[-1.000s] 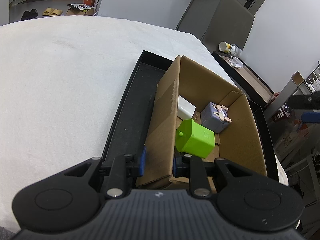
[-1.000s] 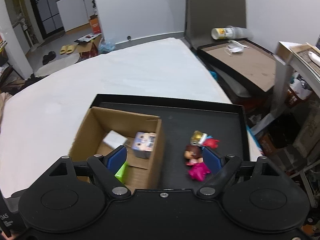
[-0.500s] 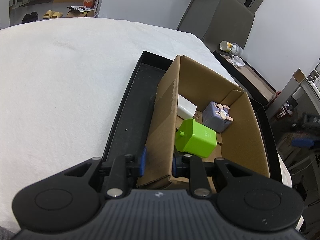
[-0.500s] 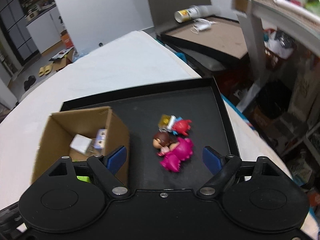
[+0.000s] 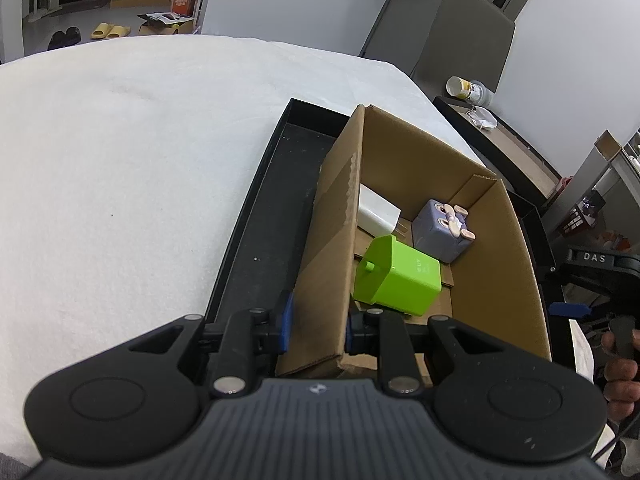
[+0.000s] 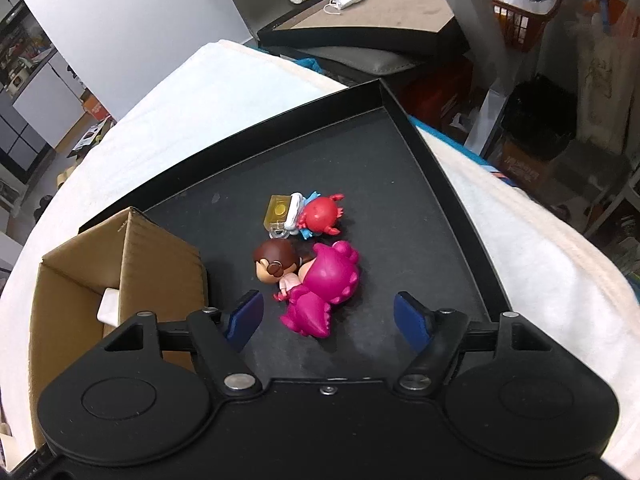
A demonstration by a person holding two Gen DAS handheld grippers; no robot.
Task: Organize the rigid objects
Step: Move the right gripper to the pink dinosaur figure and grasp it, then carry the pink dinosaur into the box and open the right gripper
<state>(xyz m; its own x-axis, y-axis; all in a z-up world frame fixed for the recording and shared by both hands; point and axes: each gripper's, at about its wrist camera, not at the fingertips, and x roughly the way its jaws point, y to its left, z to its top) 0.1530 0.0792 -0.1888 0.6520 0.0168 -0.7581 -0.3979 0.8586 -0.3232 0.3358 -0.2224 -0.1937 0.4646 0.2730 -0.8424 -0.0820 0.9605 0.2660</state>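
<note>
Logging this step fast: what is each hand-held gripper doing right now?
Left hand-held gripper: shut on the cardboard box wall.
Right hand-held gripper: closing, nothing gripped, the pink dinosaur between its pads.

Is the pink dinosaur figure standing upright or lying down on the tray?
Lying down: the pink dinosaur figure rests on its side on the black tray.

Left wrist view is bright and crisp, soft even daylight, and the white cloth [image 5: 120, 184] is nearly blown out with hardly any texture. Heavy fisheye bend: walls and door frames curve hard toward the corners, which go black. Right wrist view is dimmer and a bit smeary, especially the clutter along the right edge. The toys on the black tray [image 6: 400, 184] throw only faint soft shadows, with a dull sheen on the tray just ahead of the fingers.
</note>
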